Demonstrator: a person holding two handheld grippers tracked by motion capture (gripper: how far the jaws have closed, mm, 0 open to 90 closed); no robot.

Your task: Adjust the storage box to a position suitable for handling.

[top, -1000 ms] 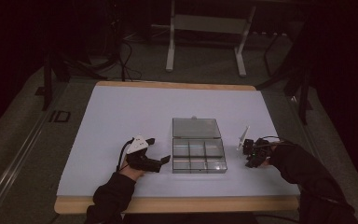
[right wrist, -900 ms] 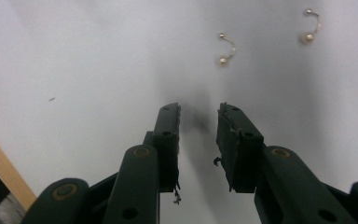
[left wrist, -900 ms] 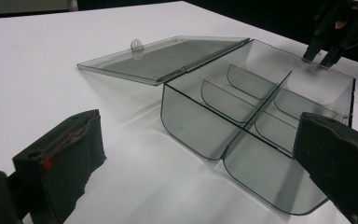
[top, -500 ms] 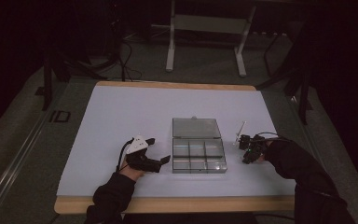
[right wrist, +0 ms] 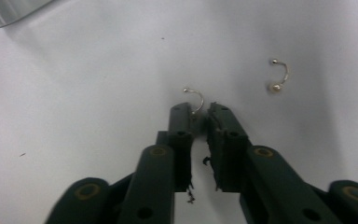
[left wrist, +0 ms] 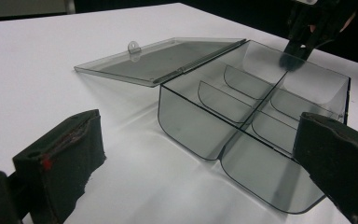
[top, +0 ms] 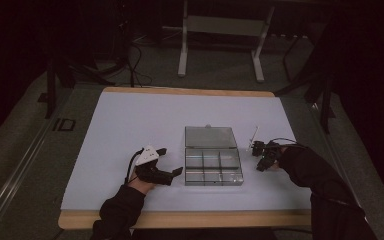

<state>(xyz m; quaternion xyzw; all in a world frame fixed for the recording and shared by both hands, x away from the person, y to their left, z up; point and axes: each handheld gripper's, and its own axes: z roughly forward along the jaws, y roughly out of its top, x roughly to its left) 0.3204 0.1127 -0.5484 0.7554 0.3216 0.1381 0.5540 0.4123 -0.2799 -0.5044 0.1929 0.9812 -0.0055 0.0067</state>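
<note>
A small gold hook-shaped earring point(right wrist: 195, 99) lies on the white table point(top: 130, 125), and the right gripper point(right wrist: 199, 112) has its tips right at it — the curved wire rises just past the narrow gap between the two black fingers point(right wrist: 181, 122), its lower end down between their tips. The fingers are drawn close together with only a thin slit left; whether they actually pinch the wire cannot be told. A second earring point(right wrist: 278, 76) of the same shape, with a small ball at each end, lies on the table apart from the first, farther off and to the right in the right gripper view.

In the high view the right gripper point(top: 263, 152) sits just beside the right side of a clear plastic organiser box point(top: 213, 167), near a thin white stick point(top: 253, 137) lying on the table. The box stands open, its flat lid point(left wrist: 161, 58) folded back and resting on the table behind it; inner walls split it into several compartments.

On the other side of the box the left gripper point(top: 171, 161) rests low over the table, held by a dark-sleeved hand point(top: 142, 181). Its fingers point(left wrist: 63, 161) are spread wide, holding nothing — the near corner of the box sits in the gap between them in the left gripper view.
</note>
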